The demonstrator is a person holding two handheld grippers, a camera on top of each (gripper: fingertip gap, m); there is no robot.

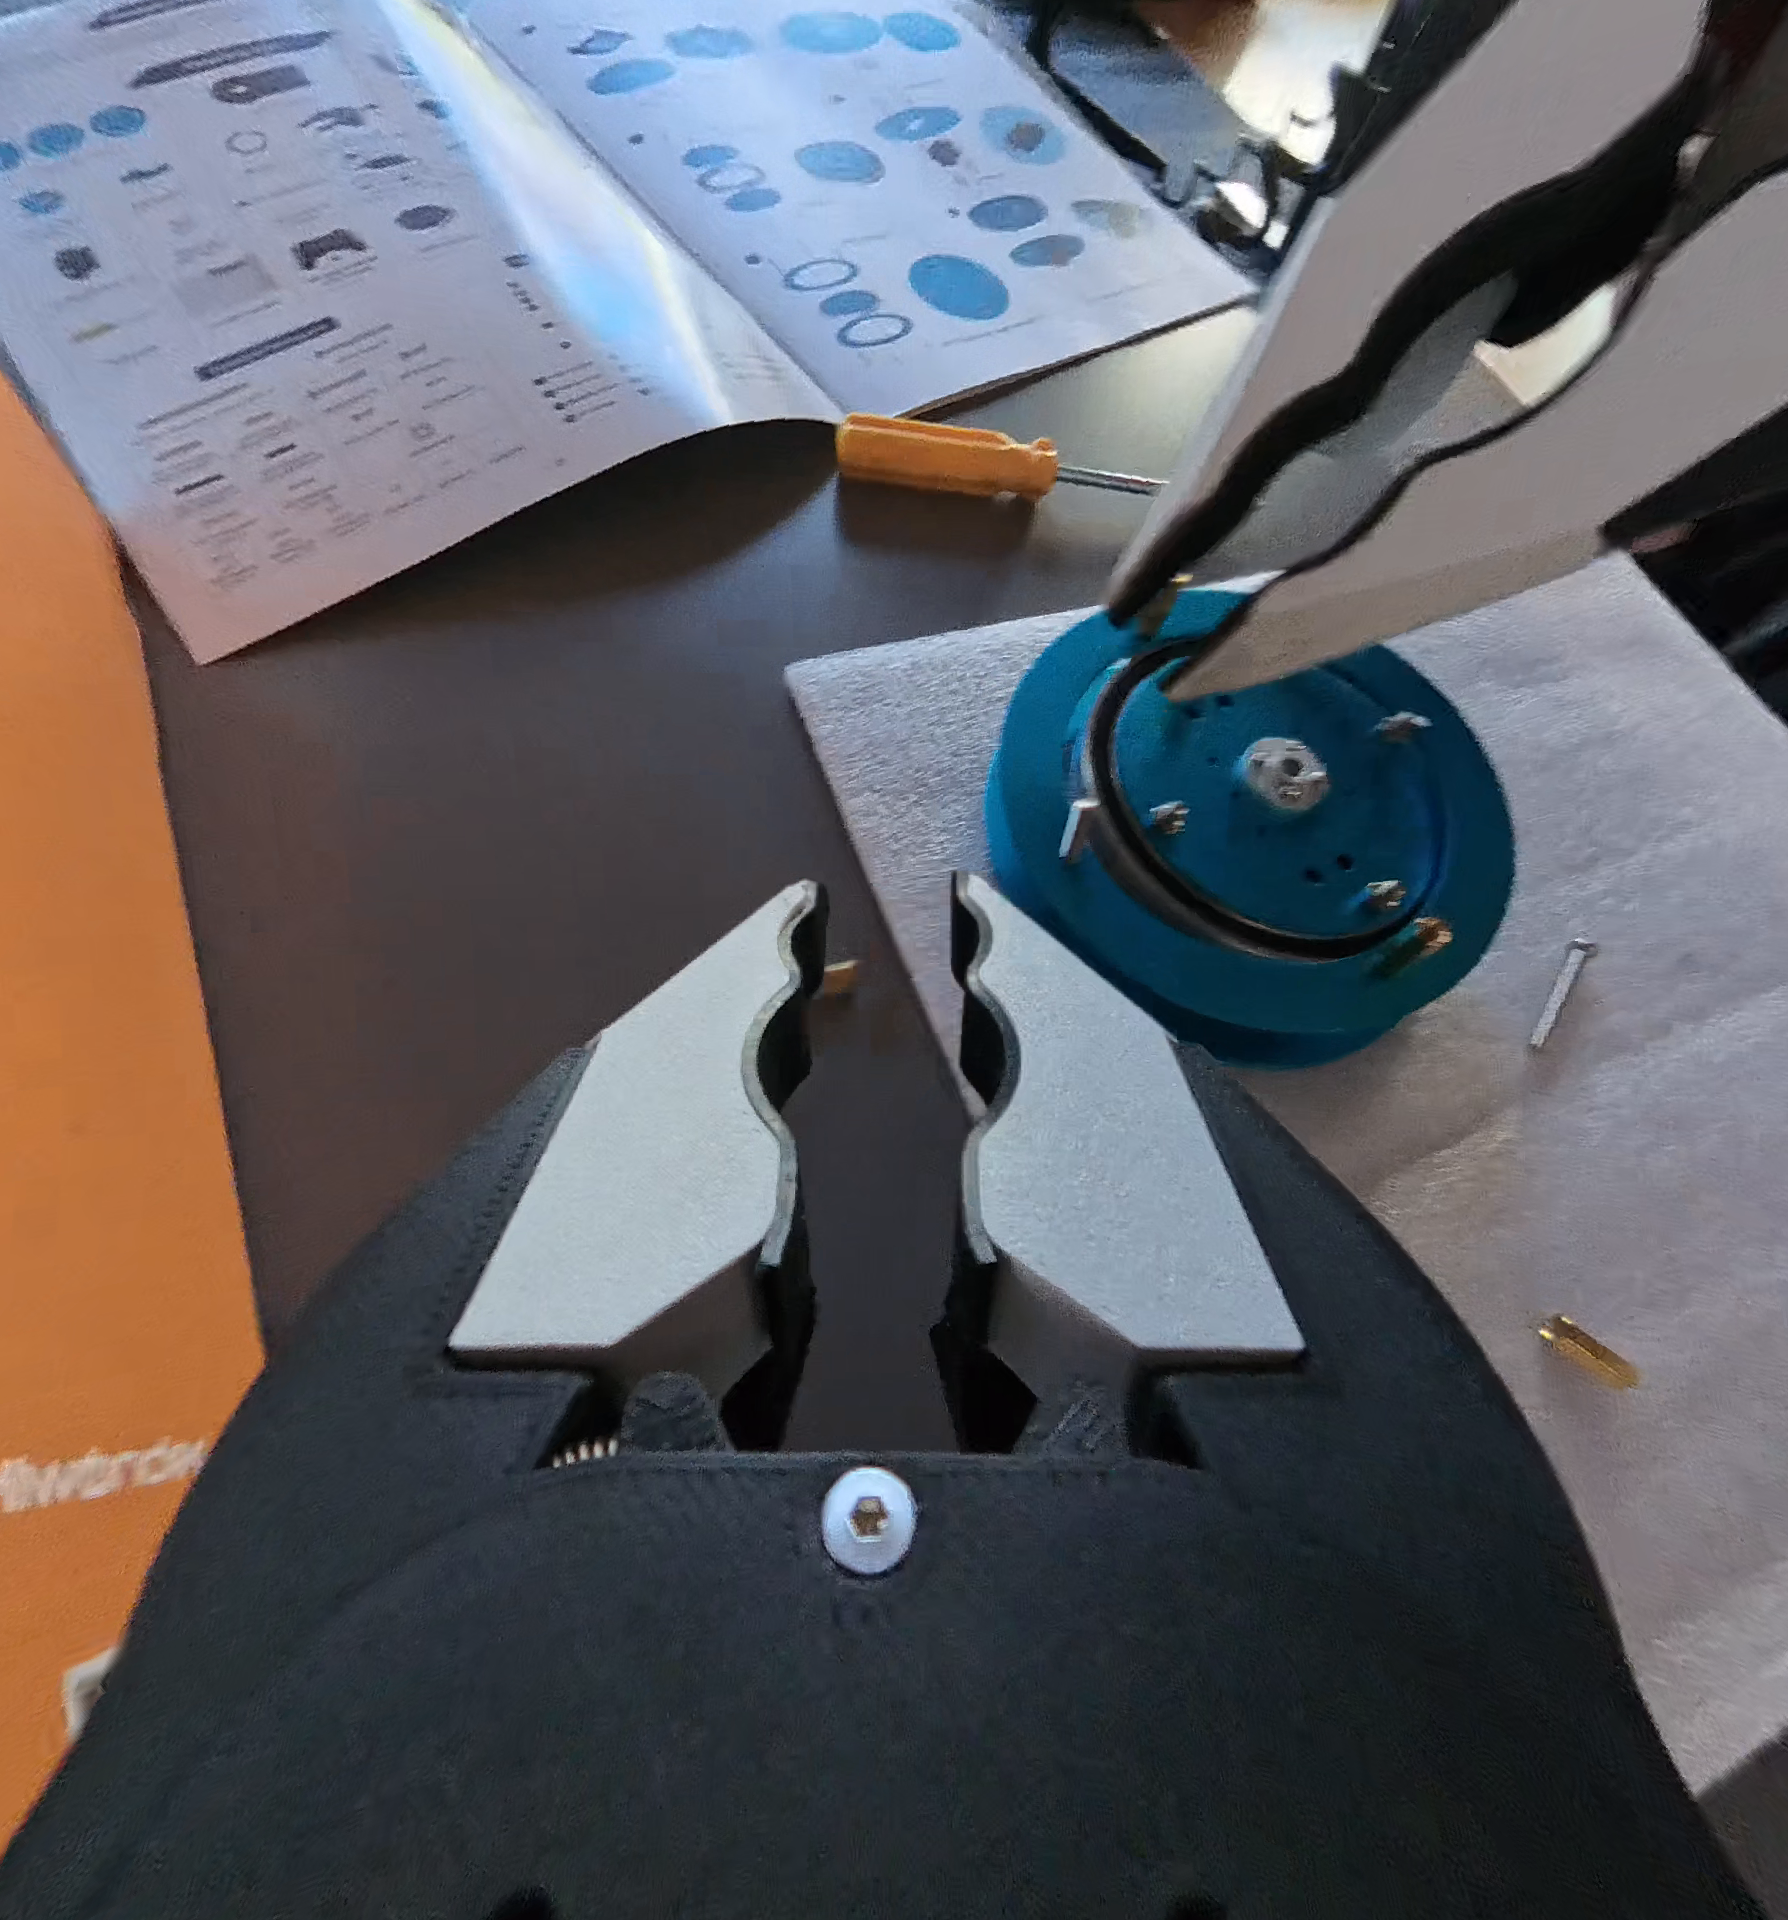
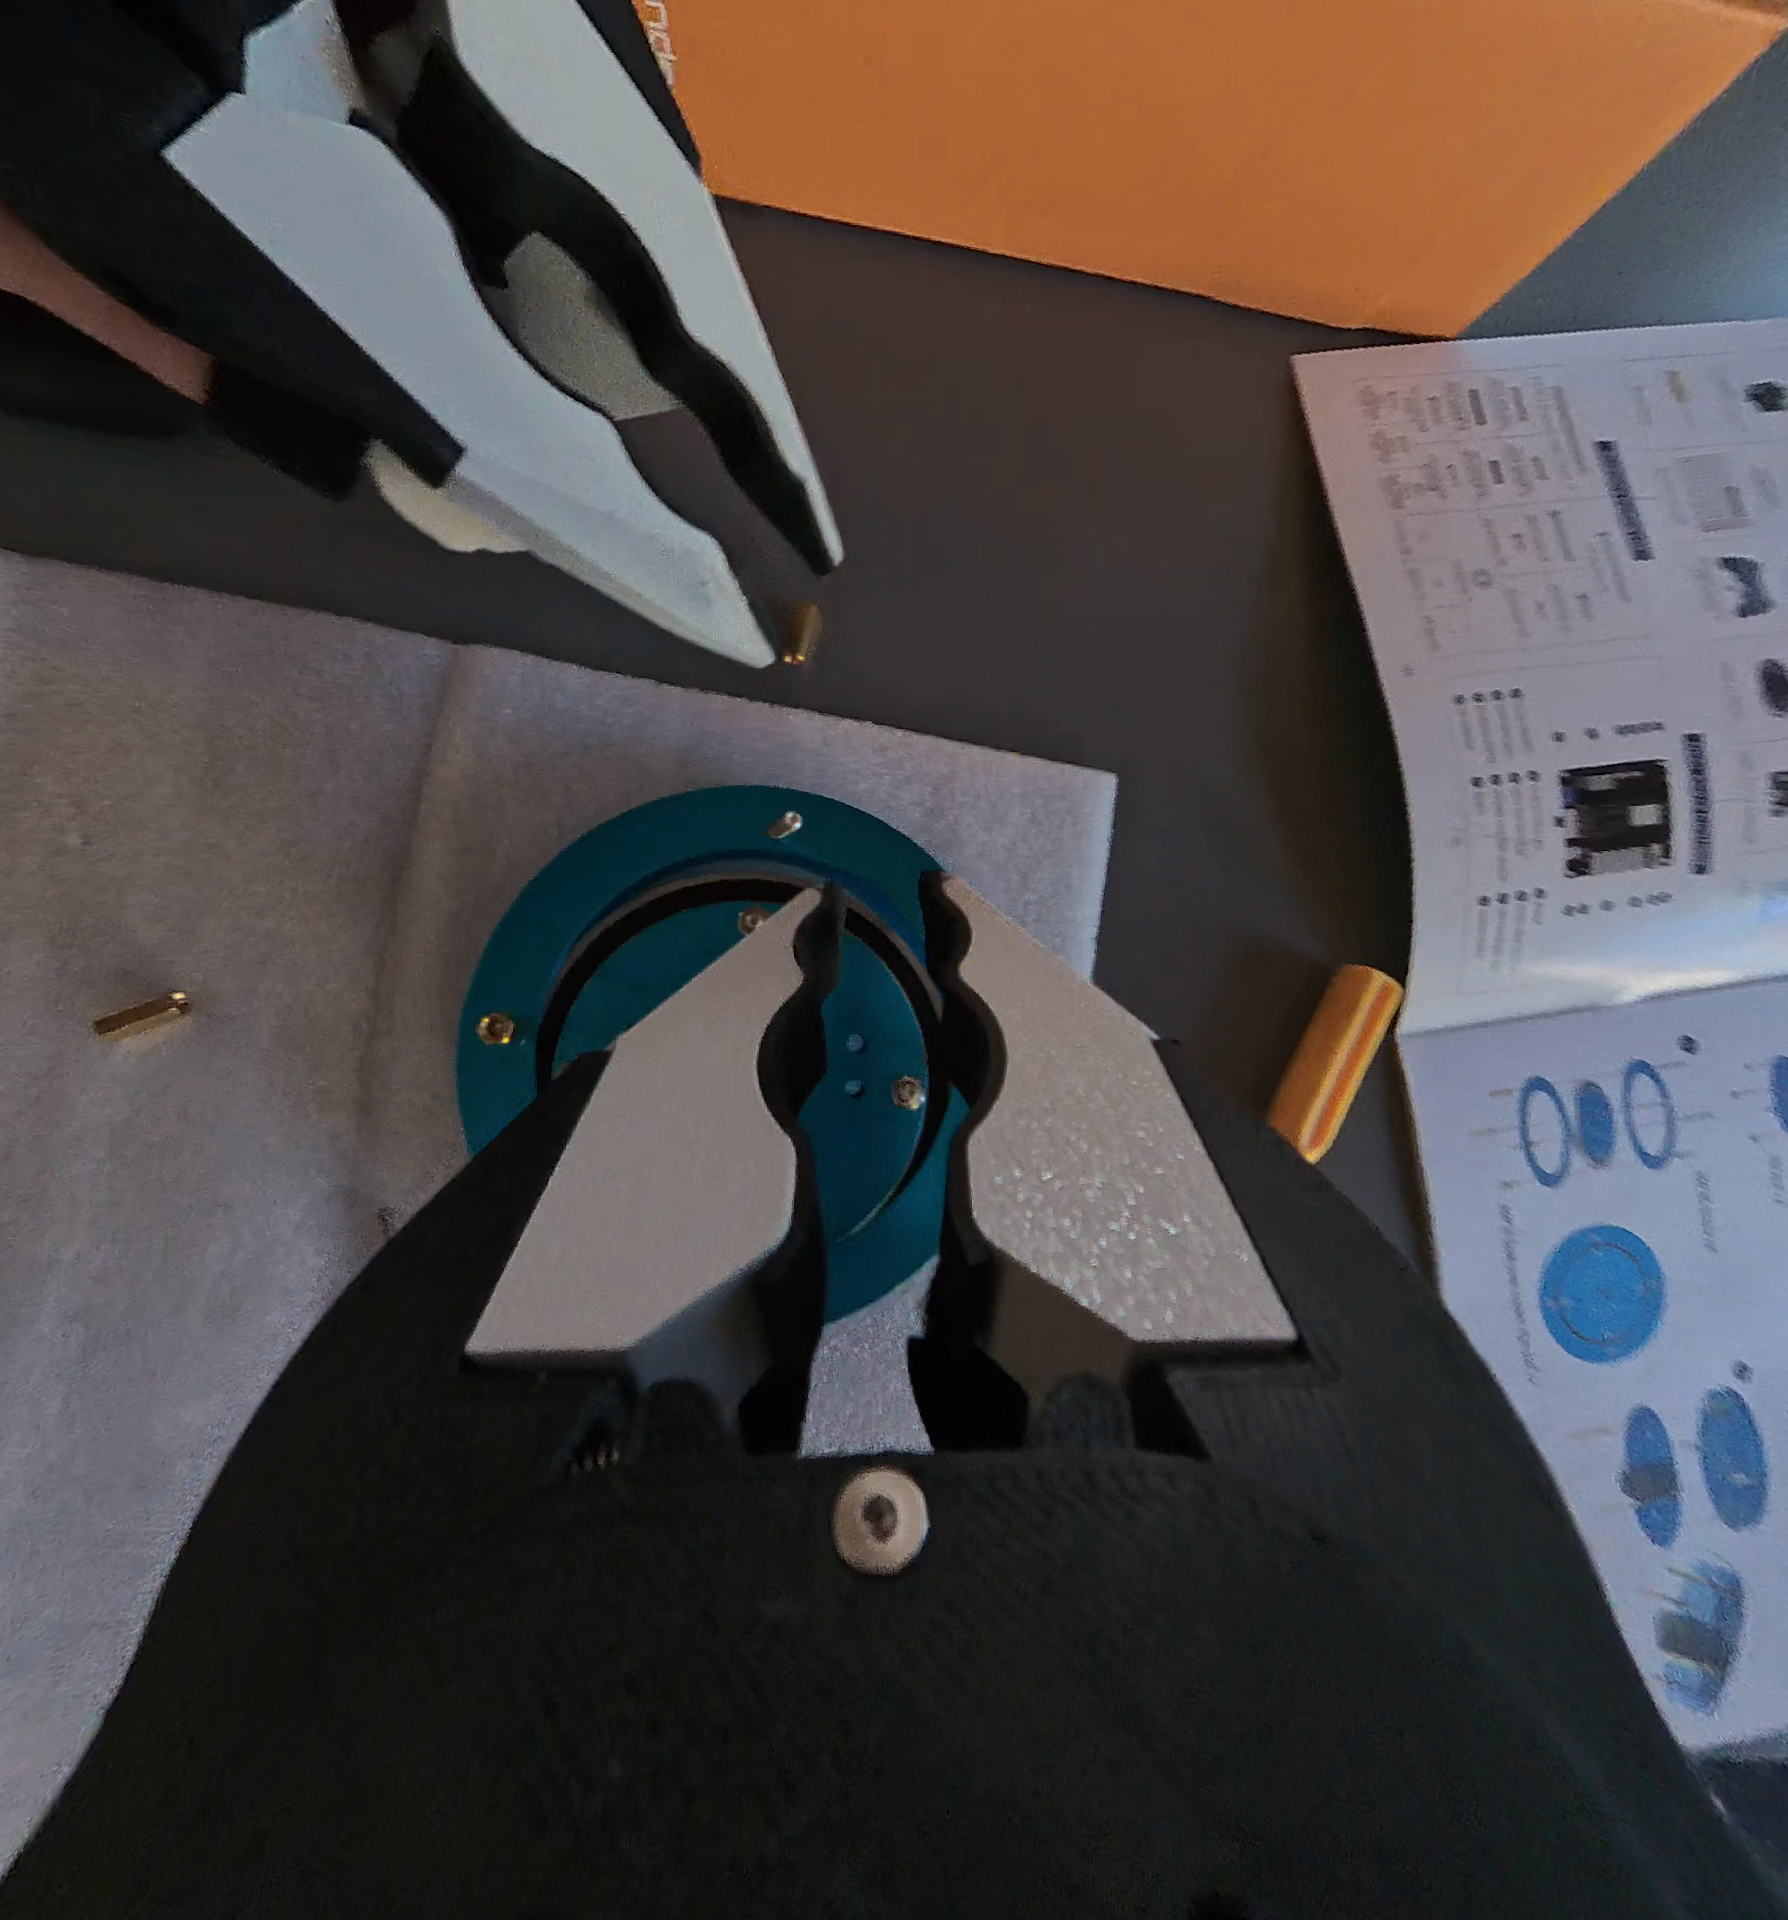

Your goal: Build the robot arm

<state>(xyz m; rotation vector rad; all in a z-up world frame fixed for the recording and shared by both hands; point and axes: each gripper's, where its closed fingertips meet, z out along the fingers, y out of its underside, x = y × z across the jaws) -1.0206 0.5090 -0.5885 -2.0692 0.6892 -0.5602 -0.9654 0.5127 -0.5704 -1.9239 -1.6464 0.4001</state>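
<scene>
L gripper (image 1: 885, 914) jaws stand apart w/ a narrow gap, nothing between them, tips low over the dark desk (image 1: 516, 831). A small brass standoff (image 1: 840, 977) lies on the desk just by the L tip, at about 12 o'clock of the jaws. R gripper (image 2: 874, 894) jaws are spread a little, tips down on the blue wheel hub (image 1: 1254, 831); whether they pinch any part of it I can't tell.

The hub sits on a white foam sheet (image 1: 1492, 1195), at about 2 o'clock in the L view and dead centre in the R view. It has a dark ring in its groove and small brass/steel posts on its face.

Writing: an orange box (image 1: 59, 1039) carries white lettering near its lower edge in the L view; an open manual (image 1: 402, 260) shows blurred print plus blue part drawings. Neither is given here.

L view only: a loose steel screw (image 1: 1560, 992) at 3 o'clock of the hub, the R gripper coming in from 1 o'clock, the shaft of the orange screwdriver (image 1: 947, 455) at 12 o'clock.

R view only: the L gripper from 11 o'clock w/ the standoff at its tip, and a second standoff (image 2: 142, 1016) on the foam at 9 o'clock of the hub. Manual lies at 3 o'clock, box at 12–1 o'clock.
</scene>
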